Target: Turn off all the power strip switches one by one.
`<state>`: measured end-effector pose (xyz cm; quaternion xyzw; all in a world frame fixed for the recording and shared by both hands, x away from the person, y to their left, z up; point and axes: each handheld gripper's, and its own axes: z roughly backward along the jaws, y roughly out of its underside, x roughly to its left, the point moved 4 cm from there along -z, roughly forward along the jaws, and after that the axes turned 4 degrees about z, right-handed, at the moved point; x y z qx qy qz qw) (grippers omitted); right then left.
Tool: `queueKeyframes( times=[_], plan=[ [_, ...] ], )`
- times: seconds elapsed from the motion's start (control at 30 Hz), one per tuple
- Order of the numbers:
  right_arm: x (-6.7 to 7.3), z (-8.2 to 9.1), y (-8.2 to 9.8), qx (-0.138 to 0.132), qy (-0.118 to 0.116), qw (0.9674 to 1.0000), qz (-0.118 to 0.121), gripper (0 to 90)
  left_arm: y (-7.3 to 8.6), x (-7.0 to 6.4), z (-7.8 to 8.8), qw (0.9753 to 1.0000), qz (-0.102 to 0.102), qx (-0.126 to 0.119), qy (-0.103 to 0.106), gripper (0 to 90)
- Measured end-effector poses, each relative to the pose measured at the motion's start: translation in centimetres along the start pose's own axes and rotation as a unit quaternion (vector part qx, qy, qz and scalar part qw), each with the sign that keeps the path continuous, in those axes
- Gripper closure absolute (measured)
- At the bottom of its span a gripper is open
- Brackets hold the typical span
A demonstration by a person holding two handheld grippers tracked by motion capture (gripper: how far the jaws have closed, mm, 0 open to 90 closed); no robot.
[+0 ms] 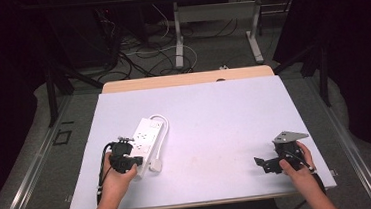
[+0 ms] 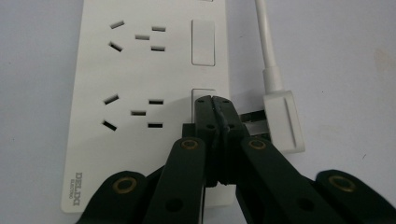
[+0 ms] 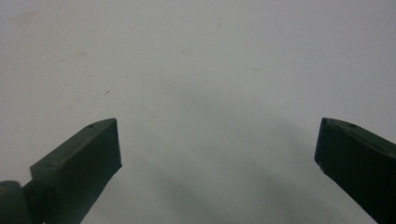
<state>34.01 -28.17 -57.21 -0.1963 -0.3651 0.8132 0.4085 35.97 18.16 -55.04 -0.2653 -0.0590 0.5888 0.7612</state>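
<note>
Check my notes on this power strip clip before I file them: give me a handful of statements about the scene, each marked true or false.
1. The left claw is shut, its tips over a rocker switch on the white power strip. True.
2. The right claw grips the plug. False: it is open over bare table, far from the plug.
3. The plug lies on the table beside the strip, not pushed into a socket. True.
4. The power strip is black. False: it is white, with a white cable.
5. The right claw rests on top of the power strip. False: it is at the table's other side.
</note>
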Motion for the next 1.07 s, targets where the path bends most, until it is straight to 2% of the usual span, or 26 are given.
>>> queueKeyframes(
  times=[0.03,0.13,0.23,0.4,0.53,0.6,0.67,0.77,0.83,0.9,0.97,1.0,1.07],
  plan=[
    [0.0,0.0,0.0,0.0,0.0,1.0,0.0,0.0,0.0,0.1,0.1,1.0,0.0,0.001,0.007,90.0],
    [0.0,0.1,-0.1,-0.001,0.003,1.0,0.001,0.0,0.3,0.2,0.2,0.9999,0.0,-0.01,0.006,90.0],
    [0.0,0.2,-0.1,-0.004,0.005,1.0,0.001,0.0,0.5,0.3,0.2,0.9995,0.011,-0.028,0.013,90.0],
    [-0.1,0.3,0.0,-0.002,0.006,1.0,0.001,0.0,0.4,0.8,1.4,0.998,0.013,-0.054,0.031,89.9],
    [-0.3,0.4,0.0,-0.007,0.012,0.9999,0.002,0.0,0.5,1.2,2.3,0.9961,0.018,-0.079,0.036,84.0],
    [-0.2,0.5,0.0,-0.007,0.011,0.9999,-0.003,0.0,0.5,1.5,2.7,0.9947,0.018,-0.096,0.032,76.2],
    [-0.3,0.6,0.0,-0.007,0.014,0.9999,-0.002,0.0,0.7,1.8,3.0,0.9936,0.021,-0.103,0.04,72.2],
    [-0.3,0.7,0.0,-0.011,0.014,0.9998,-0.004,0.0,1.1,2.2,3.5,0.9907,0.025,-0.127,0.043,57.9],
    [-0.4,0.7,0.0,-0.013,0.016,0.9998,-0.003,0.0,1.3,2.5,3.7,0.9875,0.008,-0.153,0.037,49.4],
    [-0.5,0.8,0.0,-0.011,0.021,0.9997,-0.005,0.0,1.5,2.8,3.9,0.9833,0.006,-0.179,0.031,38.4],
    [-0.6,0.9,0.1,-0.013,0.023,0.9996,-0.009,0.0,1.7,3.1,4.2,0.9816,-0.005,-0.19,0.022,28.8],
    [-0.7,0.9,0.1,-0.015,0.023,0.9996,-0.008,0.0,1.8,3.3,4.4,0.9818,-0.01,-0.188,0.021,25.6],
    [-0.8,0.9,0.1,-0.016,0.024,0.9996,-0.004,0.0,1.9,3.4,4.6,0.9813,-0.013,-0.191,0.019,23.6]
  ],
)
